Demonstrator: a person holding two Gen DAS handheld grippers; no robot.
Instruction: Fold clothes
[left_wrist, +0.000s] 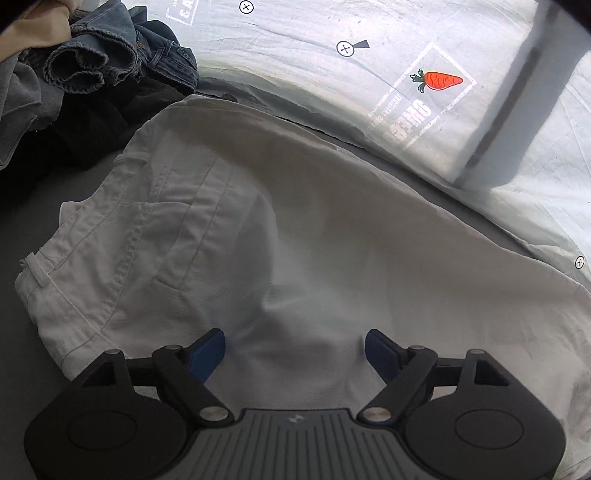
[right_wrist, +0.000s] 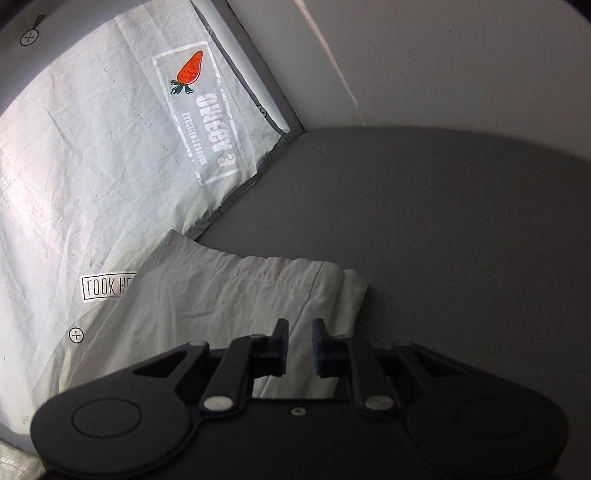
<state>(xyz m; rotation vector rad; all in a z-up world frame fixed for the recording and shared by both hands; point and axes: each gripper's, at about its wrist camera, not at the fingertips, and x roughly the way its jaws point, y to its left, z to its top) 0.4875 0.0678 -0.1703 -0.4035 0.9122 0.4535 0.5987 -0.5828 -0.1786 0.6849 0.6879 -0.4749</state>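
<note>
Left gripper (left_wrist: 294, 350) gapes wide over the white trousers (left_wrist: 229, 229); right gripper (right_wrist: 300, 345), narrowly parted, hovers above their hem, gripping nothing.

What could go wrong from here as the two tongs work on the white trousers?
1. The left tongs stand wide open over mid-fabric of the white trousers; closing there may bunch the cloth rather than catch an edge.
2. The right tongs, nearly closed by the hem, might pinch only one layer.
3. The clothes pile lies close to the waistband and could snag.
</note>
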